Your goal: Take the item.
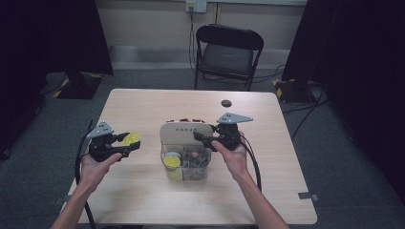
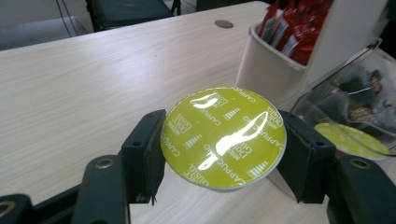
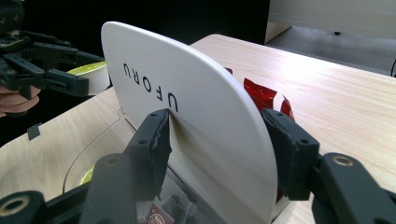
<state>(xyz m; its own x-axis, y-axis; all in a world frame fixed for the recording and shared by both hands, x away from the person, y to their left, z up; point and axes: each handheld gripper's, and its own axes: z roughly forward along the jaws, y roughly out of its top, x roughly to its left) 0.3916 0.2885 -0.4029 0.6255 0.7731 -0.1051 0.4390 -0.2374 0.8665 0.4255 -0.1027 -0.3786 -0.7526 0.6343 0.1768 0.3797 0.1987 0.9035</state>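
My left gripper hovers over the table's left side, shut on a coffee capsule with a shiny yellow-green foil lid. In the left gripper view the capsule sits lid-up between the two black pads. At the table's middle stands an organizer with a white rounded panel marked UFORU. My right gripper is shut on that panel's right edge; in the right gripper view the white panel stands between its jaws. The clear front bin holds yellow capsules and dark pods.
Red packets stand in the organizer's white rear pocket. A small dark round disc lies on the table at the far side. A black folding chair stands beyond the table. Bare wood spreads left of the organizer.
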